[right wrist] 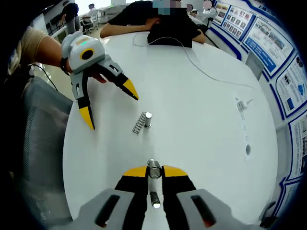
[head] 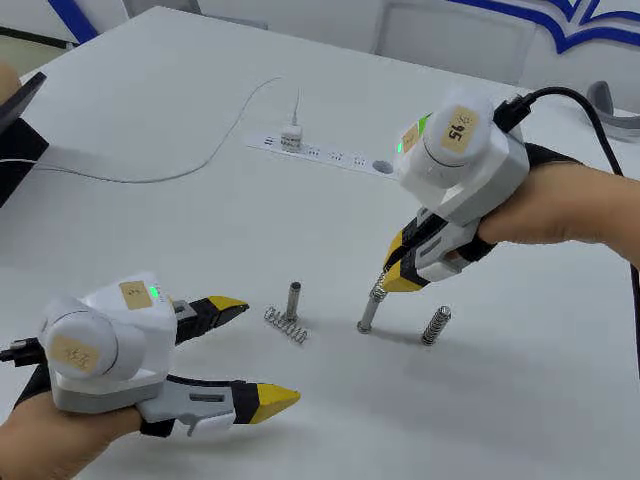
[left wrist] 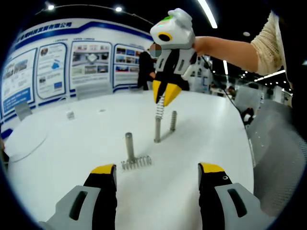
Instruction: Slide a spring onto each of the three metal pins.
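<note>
Done: rightmost pin (head: 436, 325) sleeved. In hand: right hand-held gripper (head: 385, 283) clamped on second spring (head: 379, 291), atop middle pin (head: 368, 318). Left to do: third pin (head: 293, 298) bare, loose spring (head: 285, 325) beside it on the surface (head: 150, 240); left hand-held gripper (head: 270, 350) wide open, empty.

A white table (head: 150, 110) is stretching across the scene. A white power strip (head: 325, 157) is lying flat on it toward the far side, with a small white plug (head: 291, 138) sitting in it. A thin white cable (head: 190, 160) is trailing across the tabletop in a loose curve toward the left edge. In the left gripper view, blue-and-white display boards (left wrist: 72, 62) are lining the wall behind. In the right gripper view, a person in dark clothes (right wrist: 153, 26) is leaning over the table's far end, and a grey chair (right wrist: 33, 139) is standing beside the table.
</note>
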`<state>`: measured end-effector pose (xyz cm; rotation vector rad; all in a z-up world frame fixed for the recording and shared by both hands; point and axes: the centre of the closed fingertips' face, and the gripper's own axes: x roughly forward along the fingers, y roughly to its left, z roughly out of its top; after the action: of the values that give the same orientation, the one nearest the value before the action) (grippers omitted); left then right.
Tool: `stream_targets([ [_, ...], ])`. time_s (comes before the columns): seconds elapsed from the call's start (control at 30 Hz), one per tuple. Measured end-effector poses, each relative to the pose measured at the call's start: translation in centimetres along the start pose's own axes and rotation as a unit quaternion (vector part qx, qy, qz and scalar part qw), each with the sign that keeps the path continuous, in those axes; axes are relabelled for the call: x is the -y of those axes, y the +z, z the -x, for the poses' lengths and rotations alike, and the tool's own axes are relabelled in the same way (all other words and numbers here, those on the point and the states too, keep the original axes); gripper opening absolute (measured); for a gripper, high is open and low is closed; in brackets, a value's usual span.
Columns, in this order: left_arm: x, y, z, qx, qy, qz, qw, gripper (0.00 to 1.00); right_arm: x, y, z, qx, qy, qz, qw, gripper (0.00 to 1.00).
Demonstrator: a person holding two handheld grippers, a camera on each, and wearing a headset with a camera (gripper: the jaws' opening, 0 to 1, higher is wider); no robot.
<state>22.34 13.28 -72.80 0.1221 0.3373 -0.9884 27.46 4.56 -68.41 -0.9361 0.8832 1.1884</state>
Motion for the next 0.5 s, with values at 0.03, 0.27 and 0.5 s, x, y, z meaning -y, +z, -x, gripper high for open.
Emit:
stream_targets([
  [0.03, 0.0, 0.0, 0.0, 0.000, 0.000, 0.000, 1.0000, 0.70, 0.0, 0.0, 0.0, 0.000, 0.001, -0.001, 1.0000, 0.12],
  [0.27, 0.0, 0.1, -0.1, 0.000, -0.001, 0.000, 1.0000, 0.70, 0.0, -0.2, -0.5, -0.003, 0.003, -0.002, 1.0000, 0.12],
  [0.5, 0.0, 0.1, -0.2, 0.000, -0.001, 0.000, 1.0000, 0.70, 0.1, -0.5, -1.2, -0.007, 0.007, -0.005, 0.9999, 0.12],
])
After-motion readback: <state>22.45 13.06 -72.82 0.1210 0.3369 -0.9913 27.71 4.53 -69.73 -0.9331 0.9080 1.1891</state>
